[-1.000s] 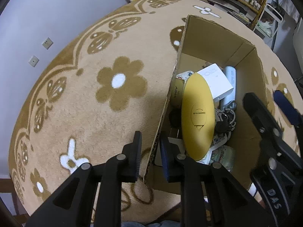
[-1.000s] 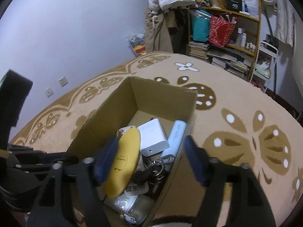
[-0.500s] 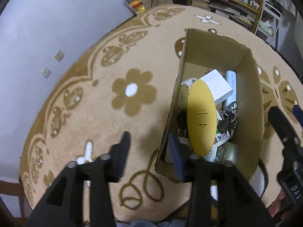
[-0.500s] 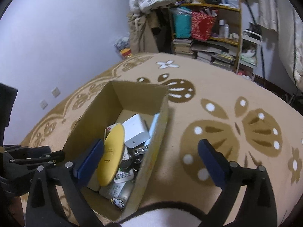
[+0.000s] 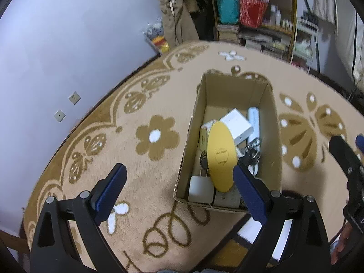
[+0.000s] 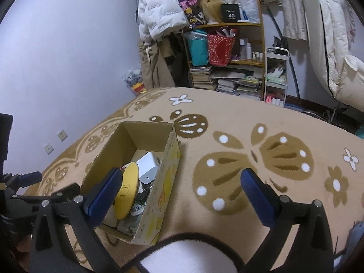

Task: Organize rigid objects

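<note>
Left gripper (image 5: 178, 182): jaws opening, nothing held between them | Right gripper (image 6: 180, 188): jaws spread wide, nothing gripped | Cardboard box (image 5: 269, 122): seen on the patterned rug (image 5: 127, 150), ahead of and below both grippers | Contents: yellow oval case (image 5: 221, 157), white adapter (image 5: 236, 124), keys (image 5: 251, 153) are packed inside the box.

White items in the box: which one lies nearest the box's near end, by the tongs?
The flat square white block, in the near left corner of the cardboard box. The bigger white charger sits farther back, beyond the yellow disc.
</note>
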Motion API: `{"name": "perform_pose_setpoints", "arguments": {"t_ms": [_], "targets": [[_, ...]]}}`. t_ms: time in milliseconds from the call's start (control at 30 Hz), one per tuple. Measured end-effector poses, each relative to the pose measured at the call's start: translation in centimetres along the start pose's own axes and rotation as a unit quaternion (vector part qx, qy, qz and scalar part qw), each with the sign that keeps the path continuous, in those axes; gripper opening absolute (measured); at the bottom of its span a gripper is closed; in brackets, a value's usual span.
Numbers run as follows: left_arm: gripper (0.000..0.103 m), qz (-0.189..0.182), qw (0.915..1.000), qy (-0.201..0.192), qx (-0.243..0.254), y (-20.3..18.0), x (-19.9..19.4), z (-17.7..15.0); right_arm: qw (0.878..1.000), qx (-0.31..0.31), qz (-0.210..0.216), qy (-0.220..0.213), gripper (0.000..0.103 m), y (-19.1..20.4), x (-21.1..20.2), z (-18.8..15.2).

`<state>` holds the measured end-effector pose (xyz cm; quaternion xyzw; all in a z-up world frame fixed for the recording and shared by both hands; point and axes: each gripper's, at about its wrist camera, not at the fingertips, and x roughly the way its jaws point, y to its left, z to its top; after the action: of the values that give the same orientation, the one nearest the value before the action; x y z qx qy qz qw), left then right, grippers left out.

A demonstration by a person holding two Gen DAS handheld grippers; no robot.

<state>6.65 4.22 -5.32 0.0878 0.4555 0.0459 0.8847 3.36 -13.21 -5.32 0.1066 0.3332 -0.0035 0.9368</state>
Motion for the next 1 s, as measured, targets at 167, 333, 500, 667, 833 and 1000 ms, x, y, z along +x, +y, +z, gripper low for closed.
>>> {"name": "perform_pose_setpoints", "arguments": {"t_ms": [167, 333, 500, 667, 833, 1000], "targets": [[0.095, 0.005, 0.9985, -0.052, -0.012, 0.6, -2.4, -0.3, 1.000, 0.011, 0.000, -0.024, 0.103, -0.7, -1.9, -0.7], [0.095, -0.003, 0.9962, -0.088, 0.002, 0.4, -4.3, -1.1, 0.999, 0.004, -0.005, -0.034, 0.103, -0.6, -3.3, -1.4], [0.095, -0.011, 0.9891, -0.146, -0.014, 0.9, -7.2, -2.1, 0.999, -0.004, -0.008, -0.040, 0.103, -0.6, -4.6, -2.1], [0.095, -0.005, 0.9831, -0.183, -0.006, 0.3, -9.1, -3.2, 0.998, 0.006, -0.007, -0.058, 0.103, -1.2, -6.1, -2.8], [0.095, -0.001, 0.9832, -0.183, -0.003, -0.2, -9.6, -4.6, 0.997, 0.021, -0.003, -0.075, 0.103, -2.1, -7.1, -3.6], [0.095, 0.018, 0.9822, -0.187, 0.012, -0.5, -10.2, -6.0, 0.996, 0.020, -0.014, -0.082, 0.103, -2.3, -7.5, -4.4]]}}
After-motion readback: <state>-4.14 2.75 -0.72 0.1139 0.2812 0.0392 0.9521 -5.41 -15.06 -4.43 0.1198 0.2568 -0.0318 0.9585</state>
